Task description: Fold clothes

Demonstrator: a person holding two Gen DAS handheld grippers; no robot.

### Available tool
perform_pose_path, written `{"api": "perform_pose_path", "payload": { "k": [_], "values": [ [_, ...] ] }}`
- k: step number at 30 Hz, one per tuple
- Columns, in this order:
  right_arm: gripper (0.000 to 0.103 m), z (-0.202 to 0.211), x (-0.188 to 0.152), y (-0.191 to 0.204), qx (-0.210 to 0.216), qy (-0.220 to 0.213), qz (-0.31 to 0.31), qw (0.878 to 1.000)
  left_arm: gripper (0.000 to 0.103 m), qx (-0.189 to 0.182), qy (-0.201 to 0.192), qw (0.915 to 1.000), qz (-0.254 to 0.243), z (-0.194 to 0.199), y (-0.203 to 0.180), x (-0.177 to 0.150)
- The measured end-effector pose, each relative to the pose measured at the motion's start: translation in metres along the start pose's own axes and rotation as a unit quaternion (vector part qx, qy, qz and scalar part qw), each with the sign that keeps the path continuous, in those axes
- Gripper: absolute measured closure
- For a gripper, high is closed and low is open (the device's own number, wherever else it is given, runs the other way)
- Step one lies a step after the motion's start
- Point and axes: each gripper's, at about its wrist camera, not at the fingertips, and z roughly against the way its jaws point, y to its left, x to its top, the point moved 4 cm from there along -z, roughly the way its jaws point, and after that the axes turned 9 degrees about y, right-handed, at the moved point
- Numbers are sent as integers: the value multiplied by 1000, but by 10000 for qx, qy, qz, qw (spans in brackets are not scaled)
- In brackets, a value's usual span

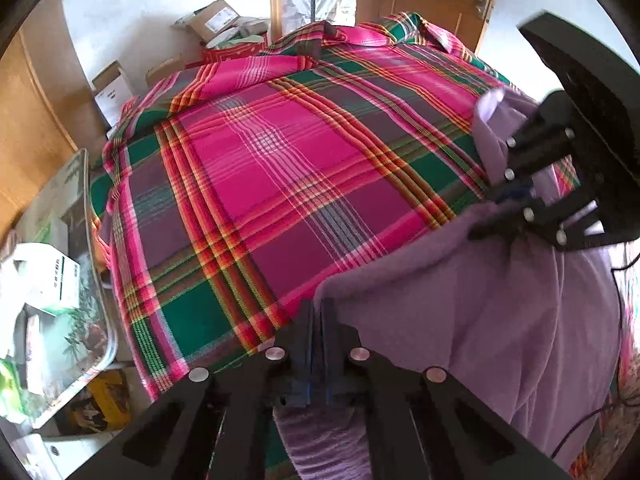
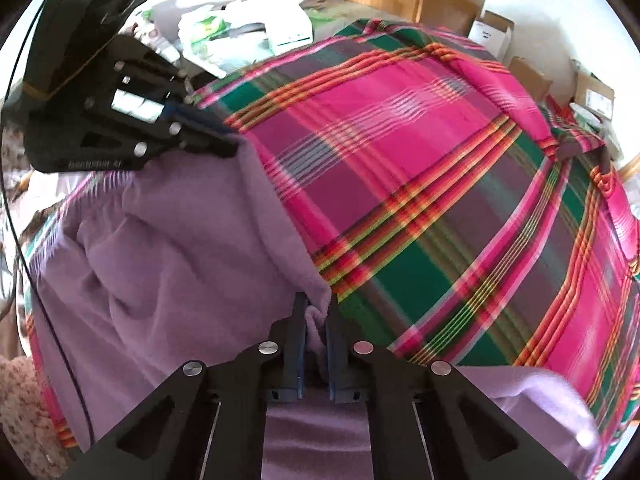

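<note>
At six o'clock in my left wrist view, the left gripper point(image 1: 318, 316) is clenched on a corner of the lilac garment point(image 1: 460, 320). The right wrist view shows the same at its six o'clock: the right gripper point(image 2: 316, 312) pinches a bunched edge of the cloth between its jaws. The garment hangs between my two grips, its body sagging toward me and lying over the near side of the plaid-covered surface point(image 1: 280, 168). I judge this to be the carry-over of a fold. To do it well I should keep both corners level and the edge between them taut, then lay it down squarely — no twist. Farther off, at ten o'clock in the left view, cardboard boxes point(image 1: 216, 20) sit against the wall, well apart from the work.
</note>
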Motion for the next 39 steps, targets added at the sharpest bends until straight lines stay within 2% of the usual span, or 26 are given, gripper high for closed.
{"api": "perform_pose_path", "payload": {
  "k": [5,12,16,22,34,36,39],
  "values": [
    [96,6,22,-2,-252,-360,-173,9989,100,31,-230,9987,448,6,18,0],
    [96,15,54,-5,-745,-874,-331,9928,100,308,-536,9921,1096,26,50,-9],
    [96,-3,77,-6,-916,-889,-225,9916,99,278,-502,9878,1444,23,71,-15],
    [96,-21,98,-7,-1161,-816,-63,9899,99,307,-439,9848,1655,12,82,-18],
    [95,-39,102,-16,-1158,-741,-220,9903,99,234,-345,9799,1953,-1,90,-18],
    [88,-37,101,-15,-1207,-702,-218,9900,97,209,-339,9780,2046,-1,91,-18],
    [84,-24,95,-18,-1240,-778,-308,9888,95,53,-359,9731,2273,3,94,-19]
  ]
}}
